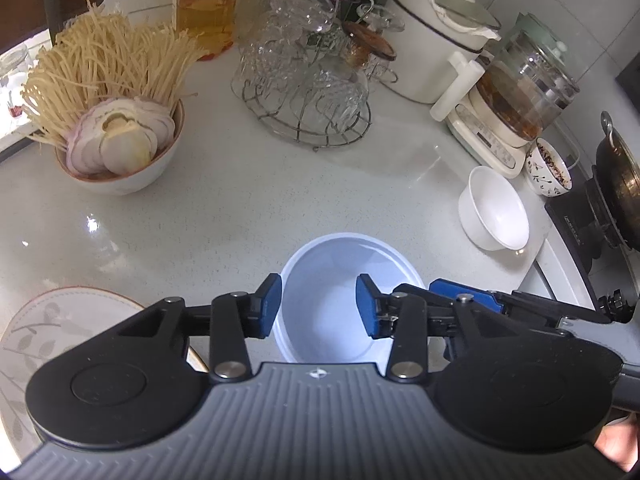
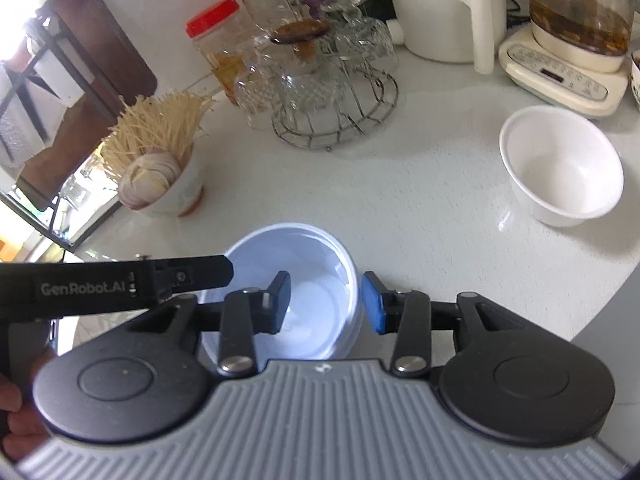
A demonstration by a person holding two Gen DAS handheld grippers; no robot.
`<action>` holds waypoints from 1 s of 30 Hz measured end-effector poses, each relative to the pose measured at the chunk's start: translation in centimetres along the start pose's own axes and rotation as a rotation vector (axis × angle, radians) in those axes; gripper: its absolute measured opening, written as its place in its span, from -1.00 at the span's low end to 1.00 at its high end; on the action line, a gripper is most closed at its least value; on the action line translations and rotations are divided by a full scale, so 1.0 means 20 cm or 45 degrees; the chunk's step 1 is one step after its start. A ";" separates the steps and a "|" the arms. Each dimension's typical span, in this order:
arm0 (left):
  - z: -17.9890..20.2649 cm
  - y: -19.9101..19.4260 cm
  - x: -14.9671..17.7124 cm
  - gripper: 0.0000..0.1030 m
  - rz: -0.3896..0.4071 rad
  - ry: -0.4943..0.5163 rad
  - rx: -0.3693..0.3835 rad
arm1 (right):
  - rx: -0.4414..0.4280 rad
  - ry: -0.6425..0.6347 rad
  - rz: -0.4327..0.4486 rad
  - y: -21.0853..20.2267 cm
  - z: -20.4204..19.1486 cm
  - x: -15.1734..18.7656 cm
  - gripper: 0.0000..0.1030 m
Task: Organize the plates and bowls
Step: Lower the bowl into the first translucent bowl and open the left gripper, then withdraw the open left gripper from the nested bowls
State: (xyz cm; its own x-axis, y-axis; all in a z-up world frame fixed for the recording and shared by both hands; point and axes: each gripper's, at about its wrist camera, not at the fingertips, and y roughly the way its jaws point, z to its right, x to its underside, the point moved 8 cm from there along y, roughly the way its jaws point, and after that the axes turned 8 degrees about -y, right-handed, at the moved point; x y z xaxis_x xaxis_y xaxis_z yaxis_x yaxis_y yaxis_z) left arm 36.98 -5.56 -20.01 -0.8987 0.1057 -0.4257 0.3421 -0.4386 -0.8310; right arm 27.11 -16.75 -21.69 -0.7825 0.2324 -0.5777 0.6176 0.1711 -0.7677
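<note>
Claws first: left claw (image 1: 318, 306) stands part spread, one blue pad outside the left wall of the pale blue round plastic bowl (image 1: 340, 280), the other over its hollow; neither pad presses the rim. Right claw (image 2: 326, 302) is likewise part spread, straddling the bowl's right wall with clear gaps either side. Both grips read as let go; the bowl sits upright on the speckled white stone tabletop (image 1: 224, 208), near its front edge.

Step in hand, by my judgement: the blue bowl is set down and released. Next move likely calls for lifting both claws clear without nudging the rim, then reaching for the small white glazed ceramic bowl (image 2: 560, 164), which stands well apart to the right near the cream kettle base (image 2: 560, 76).

Materials: the blue bowl is thin-walled, smooth, deep, probably light and easy to tip. The white bowl is glossy and footed. A flat ceramic plate with grey leaf print and brown rim (image 1: 60, 332) lies at the left. A rust-rimmed bowl of sliced onion and enoki mushrooms (image 1: 120, 140) stands behind, beside a wire rack of cut-glass cups (image 1: 304, 80).
</note>
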 end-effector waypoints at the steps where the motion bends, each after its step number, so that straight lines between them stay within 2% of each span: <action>1: 0.00 -0.01 0.00 -0.10 0.003 0.000 0.001 | 0.000 -0.010 0.012 -0.01 -0.01 -0.01 -0.17; 12: 0.03 -0.12 -0.02 -0.10 0.048 0.013 0.022 | 0.034 -0.044 0.087 -0.13 -0.04 -0.07 -0.17; 30: 0.11 -0.32 0.00 -0.10 0.126 0.078 0.082 | 0.085 0.020 0.188 -0.40 -0.02 -0.09 -0.17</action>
State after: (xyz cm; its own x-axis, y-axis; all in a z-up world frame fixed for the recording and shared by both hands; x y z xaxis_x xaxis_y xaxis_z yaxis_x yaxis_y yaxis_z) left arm 34.16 -4.70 -14.03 -0.8421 0.1127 -0.5274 0.4083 -0.5057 -0.7600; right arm 23.53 -18.10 -14.42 -0.6819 0.2650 -0.6818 0.7188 0.0702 -0.6917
